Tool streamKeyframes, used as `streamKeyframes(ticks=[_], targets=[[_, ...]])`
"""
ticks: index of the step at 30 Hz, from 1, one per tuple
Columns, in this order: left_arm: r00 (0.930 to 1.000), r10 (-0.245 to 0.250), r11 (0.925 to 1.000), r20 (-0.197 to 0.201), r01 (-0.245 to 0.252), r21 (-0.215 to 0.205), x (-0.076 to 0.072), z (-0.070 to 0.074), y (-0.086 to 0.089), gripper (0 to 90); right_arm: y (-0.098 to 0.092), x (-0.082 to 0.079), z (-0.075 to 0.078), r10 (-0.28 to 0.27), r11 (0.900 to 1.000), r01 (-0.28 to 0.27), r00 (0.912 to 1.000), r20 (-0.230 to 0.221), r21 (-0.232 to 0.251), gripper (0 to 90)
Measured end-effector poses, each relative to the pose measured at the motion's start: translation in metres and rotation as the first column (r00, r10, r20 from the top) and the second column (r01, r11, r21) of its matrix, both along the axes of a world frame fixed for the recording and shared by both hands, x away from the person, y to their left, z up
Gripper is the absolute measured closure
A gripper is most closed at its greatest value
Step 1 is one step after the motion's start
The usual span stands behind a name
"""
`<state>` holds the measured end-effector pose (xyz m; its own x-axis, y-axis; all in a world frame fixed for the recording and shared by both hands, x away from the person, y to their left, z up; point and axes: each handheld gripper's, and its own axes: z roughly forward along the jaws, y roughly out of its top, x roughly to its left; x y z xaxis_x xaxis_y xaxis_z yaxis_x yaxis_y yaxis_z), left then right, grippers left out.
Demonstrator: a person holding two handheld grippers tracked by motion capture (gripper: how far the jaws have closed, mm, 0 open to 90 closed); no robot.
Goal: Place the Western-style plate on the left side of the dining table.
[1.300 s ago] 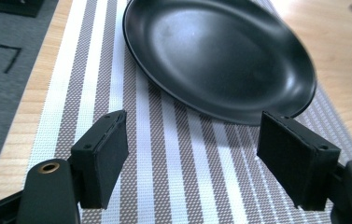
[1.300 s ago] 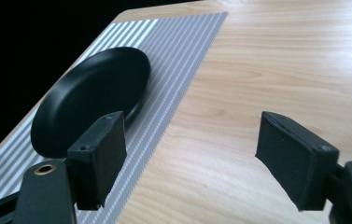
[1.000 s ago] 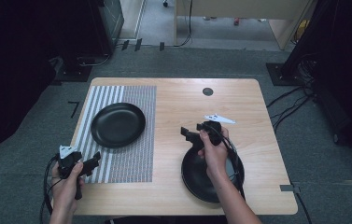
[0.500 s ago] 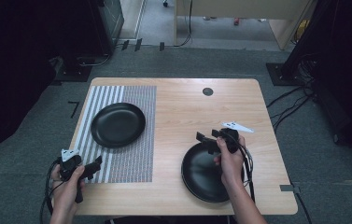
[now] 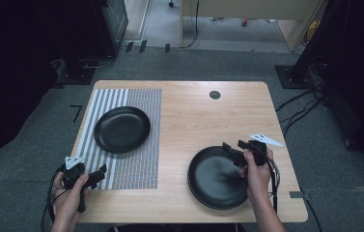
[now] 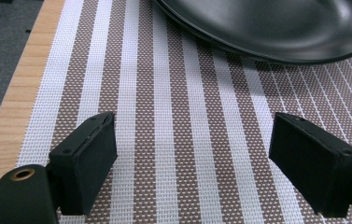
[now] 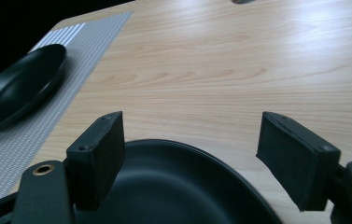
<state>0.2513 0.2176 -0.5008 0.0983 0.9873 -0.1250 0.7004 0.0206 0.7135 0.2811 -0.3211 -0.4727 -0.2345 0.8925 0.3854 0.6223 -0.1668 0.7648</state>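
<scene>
The table is viewed from above; the striped mat is seen close by both jaw-mounted cameras.

A wooden surface stands on a grey carpet floor. A small dark round cap sits in the wood near the far edge. Black cables lie on the floor at the right side of the surface. A dark cabinet stands beyond the far left corner. A piece of light wooden furniture is in the background.
</scene>
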Motion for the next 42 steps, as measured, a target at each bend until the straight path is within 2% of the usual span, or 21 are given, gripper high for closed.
streamKeyframes(ticks=[13, 18, 27, 42], targets=[[0.9999, -0.011, 0.9999, -0.009, 0.011, -0.003, -0.003, -0.001, -0.001, 14.0, -0.051, -0.017, -0.012, -0.086, 0.995, 0.085, 0.9962, -0.010, -0.050, 23.2], [0.9998, -0.017, 0.9998, -0.014, 0.017, -0.005, -0.003, -0.002, -0.001, 13.9, -0.067, -0.022, -0.019, -0.110, 0.993, 0.109, 0.9937, -0.020, -0.054, 23.1], [0.9991, -0.036, 0.9992, -0.023, 0.036, -0.018, -0.004, -0.003, -0.001, 13.9, -0.086, -0.026, -0.029, -0.145, 0.987, 0.143, 0.9888, -0.035, -0.070, 23.2], [0.9985, -0.043, 0.9990, -0.032, 0.043, -0.016, -0.006, -0.007, -0.003, 13.8, -0.119, -0.046, -0.042, -0.211, 0.967, 0.199, 0.9754, -0.063, -0.158, 22.9]])
